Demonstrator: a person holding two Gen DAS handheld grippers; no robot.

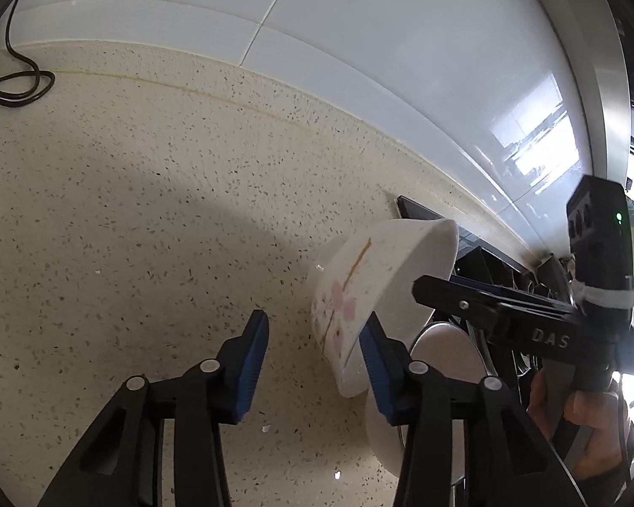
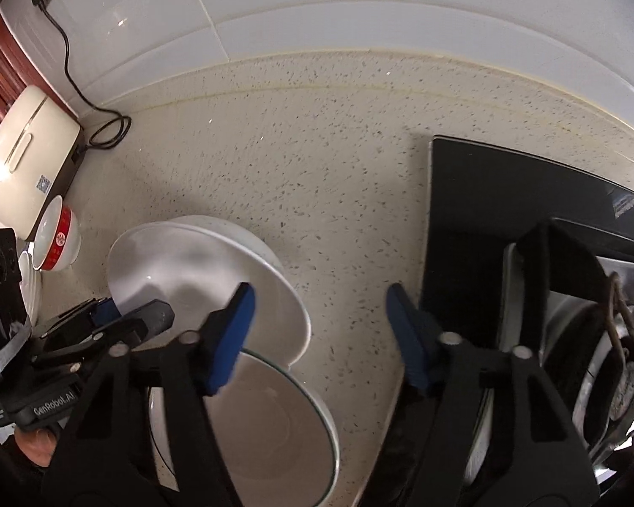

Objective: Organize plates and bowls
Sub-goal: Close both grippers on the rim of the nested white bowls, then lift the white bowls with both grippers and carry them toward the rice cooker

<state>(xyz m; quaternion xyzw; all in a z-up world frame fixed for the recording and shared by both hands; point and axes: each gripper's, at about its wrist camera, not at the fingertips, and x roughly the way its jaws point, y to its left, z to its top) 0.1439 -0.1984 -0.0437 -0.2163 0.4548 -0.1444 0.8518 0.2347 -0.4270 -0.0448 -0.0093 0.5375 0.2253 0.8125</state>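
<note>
Speckled countertop (image 1: 148, 211) is carrying everything, and I am working near its front. My left gripper (image 1: 315, 363) is standing with its jaws spread and nothing between them. My right gripper (image 2: 319, 329) is likewise gaping wide over bare counter.

The floral bowl (image 1: 359, 287) is tilting steeply on its side, just off my left gripper's right pad (image 1: 374, 363). My right gripper's left finger is crossing its rim. Neither tool is clamping it, and I cannot tell what is propping it. It is leaning over a shallow glass-rimmed dish (image 2: 274, 422) lying below it, so a stack seems to be forming here. I am judging the nesting as begun but unfinished, since the bowl is not sitting level.

Toward the left end, a red-and-white bowl (image 2: 61, 241) is waiting apart beside a cream appliance (image 2: 21, 152), so at least that piece is left to gather.

For room, the black hob (image 2: 465, 211) is bounding my right side, its left edge running close by my right finger. The counter's middle is lying open back to the tiled wall (image 1: 401, 42). A black cable (image 2: 69, 67) is looping in the far left corner, well apart from the stack.
</note>
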